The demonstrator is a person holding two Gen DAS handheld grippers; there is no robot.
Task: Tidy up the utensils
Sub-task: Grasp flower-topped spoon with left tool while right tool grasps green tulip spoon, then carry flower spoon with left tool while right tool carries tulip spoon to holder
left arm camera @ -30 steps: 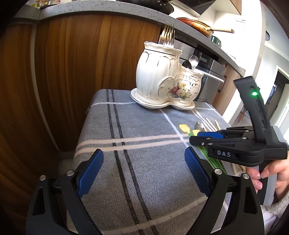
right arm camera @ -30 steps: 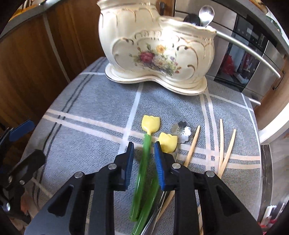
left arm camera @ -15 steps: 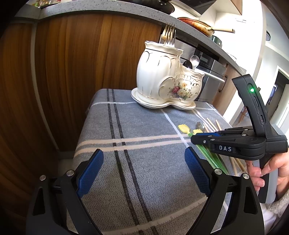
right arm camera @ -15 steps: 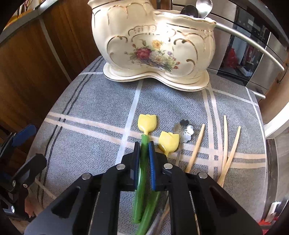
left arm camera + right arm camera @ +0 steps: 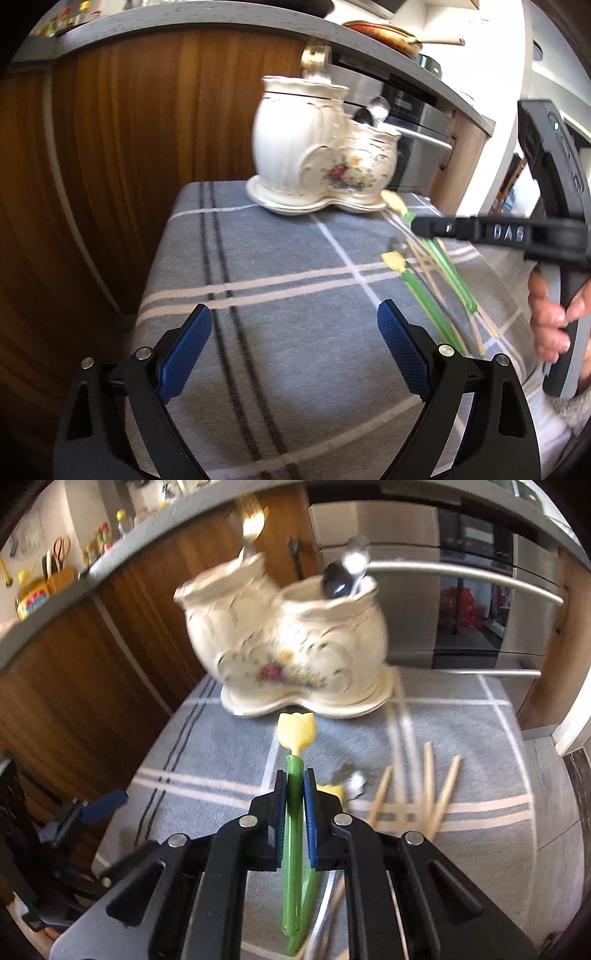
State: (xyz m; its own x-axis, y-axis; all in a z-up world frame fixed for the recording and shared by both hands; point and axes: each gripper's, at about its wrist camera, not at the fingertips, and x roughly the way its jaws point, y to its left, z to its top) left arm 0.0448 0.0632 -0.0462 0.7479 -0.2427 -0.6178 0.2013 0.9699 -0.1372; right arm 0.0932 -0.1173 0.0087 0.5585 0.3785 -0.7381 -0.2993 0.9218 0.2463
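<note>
My right gripper (image 5: pixel 294 775) is shut on a green utensil with a yellow tulip end (image 5: pixel 296 729) and holds it above the cloth; it also shows in the left wrist view (image 5: pixel 395 201). A second tulip utensil (image 5: pixel 397 260) lies on the cloth beside several wooden chopsticks (image 5: pixel 447 786) and a small metal spoon (image 5: pixel 354 779). The white floral ceramic holder (image 5: pixel 288 653) stands at the back with forks and spoons in it. My left gripper (image 5: pixel 293 343) is open and empty over the near cloth.
A grey plaid cloth (image 5: pixel 258 295) covers the small table. A wooden cabinet (image 5: pixel 129 147) stands behind and to the left. A steel oven with a bar handle (image 5: pixel 461 576) is at the back right.
My right gripper has shut on one tulip utensil and lifted it off the cloth toward the holder. The left gripper has stayed open and shifted slightly.
</note>
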